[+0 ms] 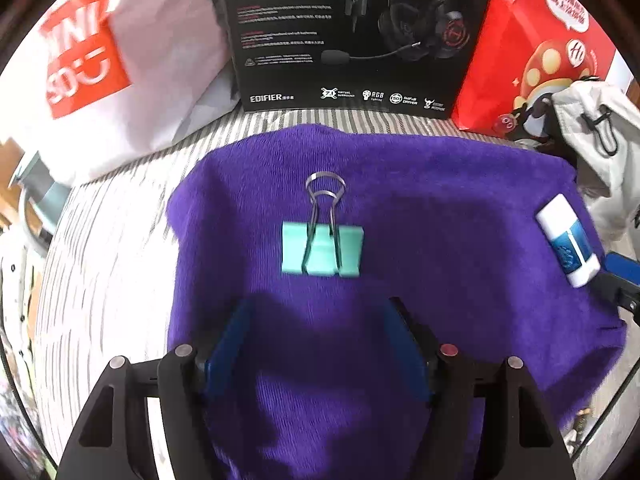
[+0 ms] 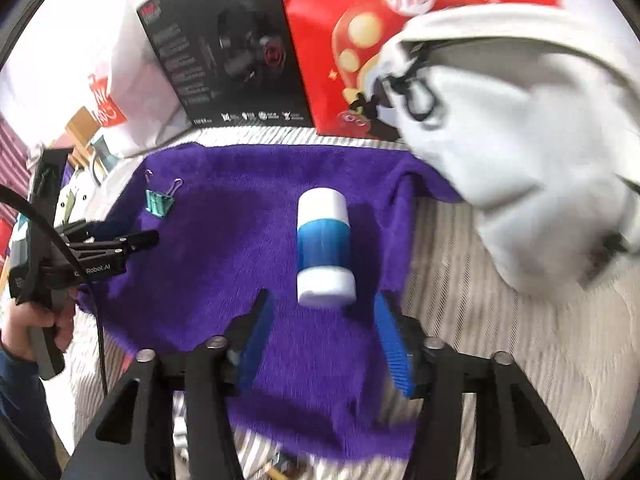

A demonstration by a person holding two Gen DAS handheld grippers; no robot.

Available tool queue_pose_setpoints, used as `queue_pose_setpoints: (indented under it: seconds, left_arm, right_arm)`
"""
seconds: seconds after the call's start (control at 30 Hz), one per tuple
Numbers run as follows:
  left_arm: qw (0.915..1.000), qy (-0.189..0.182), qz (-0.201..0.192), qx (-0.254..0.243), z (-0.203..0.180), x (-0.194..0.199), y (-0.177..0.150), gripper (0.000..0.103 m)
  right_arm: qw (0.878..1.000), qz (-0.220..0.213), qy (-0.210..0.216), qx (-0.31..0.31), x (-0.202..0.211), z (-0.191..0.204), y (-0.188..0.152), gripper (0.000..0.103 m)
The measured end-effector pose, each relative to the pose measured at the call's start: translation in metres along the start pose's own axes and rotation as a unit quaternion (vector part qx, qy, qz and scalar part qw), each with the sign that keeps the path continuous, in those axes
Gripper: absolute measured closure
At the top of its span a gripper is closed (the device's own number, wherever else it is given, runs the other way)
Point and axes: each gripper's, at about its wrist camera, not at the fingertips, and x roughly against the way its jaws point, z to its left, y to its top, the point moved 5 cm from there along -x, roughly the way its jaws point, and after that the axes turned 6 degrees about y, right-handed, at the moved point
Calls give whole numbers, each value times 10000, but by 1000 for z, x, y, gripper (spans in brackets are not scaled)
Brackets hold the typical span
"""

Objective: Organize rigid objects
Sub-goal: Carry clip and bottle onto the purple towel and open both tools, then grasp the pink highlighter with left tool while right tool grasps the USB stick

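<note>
Striped bedding (image 1: 120, 240) carries a purple fleece cloth (image 1: 440, 220), and on it lie a mint-green binder clip (image 1: 322, 250) with silver wire handles and, well apart to its right, a white-and-blue cylindrical tube (image 2: 325, 248) on its side. Left gripper (image 1: 320, 320) hangs open just short of the clip; right gripper (image 2: 322, 320) is open at the tube's near end. Behind stand an Edifier headset box (image 1: 352, 32), a red carton (image 1: 532, 40), a white shopping bag (image 1: 120, 60) and a grey drawstring pouch (image 2: 520, 140), contents unseen.

1 purple towel (image 1: 440, 208), 1 green binder clip (image 1: 322, 250), 1 white-and-blue bottle (image 2: 325, 248). 2 boxes: 1 black (image 1: 352, 32), 1 red (image 1: 532, 40). 2 bags: 1 white shopping bag (image 1: 120, 60), 1 grey drawstring bag (image 2: 520, 140). 2 grippers: left (image 1: 318, 320), right (image 2: 322, 312).
</note>
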Motion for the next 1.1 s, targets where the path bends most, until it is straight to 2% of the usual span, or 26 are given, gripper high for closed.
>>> queue_pose_setpoints:
  seconds: [0.07, 0.13, 0.2, 0.3, 0.47, 0.6, 0.7, 0.77, 0.83, 0.93, 1.07, 1.1]
  left_arm:
    - [9999, -58, -70, 103, -1, 16, -8, 35]
    - [9997, -102, -163, 118, 0, 34, -21, 24]
    - [9994, -47, -328, 86, -1, 57, -35, 21]
    - [9991, -78, -408, 0, -3, 79, -54, 13]
    - [9990, -97, -441, -9, -5, 102, -94, 13]
    - [9987, -343, -350, 152, -6, 103, -121, 13]
    - [9978, -562, -238, 256, -11, 93, -128, 15]
    - [9981, -541, -181, 247, -16, 85, -130, 18]
    - [9983, -525, -124, 207, -22, 78, -133, 31]
    - [9984, -532, -122, 163, -28, 70, -134, 37]
    - [9992, -267, -254, -132, -33, 69, -135, 44]
    - [9992, -203, -264, -200, -34, 69, -135, 50]
  right_arm:
    - [9999, -90, -62, -106, 17, 0, -10, 39]
    - [9995, -137, -23, -283, 33, -2, -22, 27]
    - [9989, -205, -23, -425, 47, -1, -35, 23]
    - [9981, -220, -88, -569, 61, -2, -56, 22]
    - [9967, -135, -205, -768, 75, -3, -95, 22]
    - [9958, -50, -202, -890, 82, -1, -124, 22]
    - [9959, -27, -182, -882, 86, 4, -135, 22]
    - [9963, -10, -240, -827, 88, 6, -141, 22]
    - [9965, 12, -320, -778, 89, 7, -146, 22]
    - [9964, 61, -378, -763, 88, 6, -152, 22]
    - [9960, 108, -380, -804, 86, 4, -158, 22]
    - [9959, 115, -385, -807, 85, 4, -158, 22]
